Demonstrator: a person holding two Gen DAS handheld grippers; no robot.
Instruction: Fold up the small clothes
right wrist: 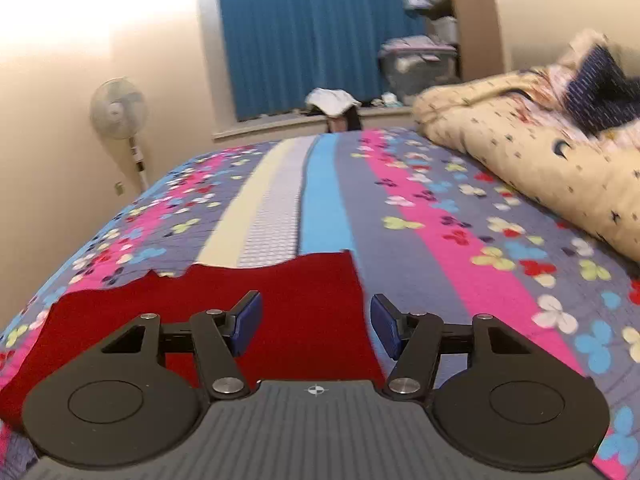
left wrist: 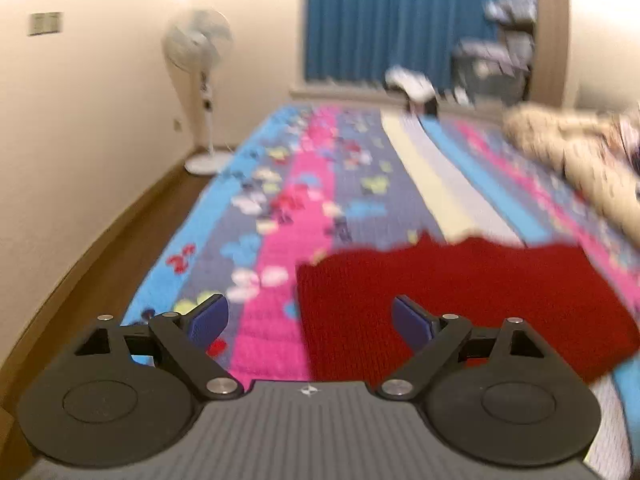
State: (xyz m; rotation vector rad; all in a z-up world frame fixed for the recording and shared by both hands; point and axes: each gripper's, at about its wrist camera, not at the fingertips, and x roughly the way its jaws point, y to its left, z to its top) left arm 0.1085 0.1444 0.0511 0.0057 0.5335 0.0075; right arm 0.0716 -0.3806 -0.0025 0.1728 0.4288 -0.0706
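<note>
Left wrist view: my left gripper (left wrist: 310, 322) hangs over the bed with its blue-padded fingers (left wrist: 210, 320) spread wide apart and nothing between them. Below them lies the red knitted garment (left wrist: 460, 304), spread flat on the flowered bedspread (left wrist: 272, 208); its left edge falls in the gap between my fingers, so one finger sits over the pink stripe of the bedspread and the other over the red knit. This view is blurred, and I cannot tell whether either finger touches the cloth.

In the right wrist view my right gripper (right wrist: 316, 326) is likewise open, fingers (right wrist: 386, 330) well apart and empty. The red knitted garment (right wrist: 224, 312) lies mostly to the left, and its right edge runs down between my fingers. A cream quilt (right wrist: 532, 160) is heaped on the bed at far right, well apart from the garment. A standing fan (right wrist: 118, 110) is by the wall, and a blue curtain (right wrist: 304, 36) hangs beyond the foot of the bed.
</note>
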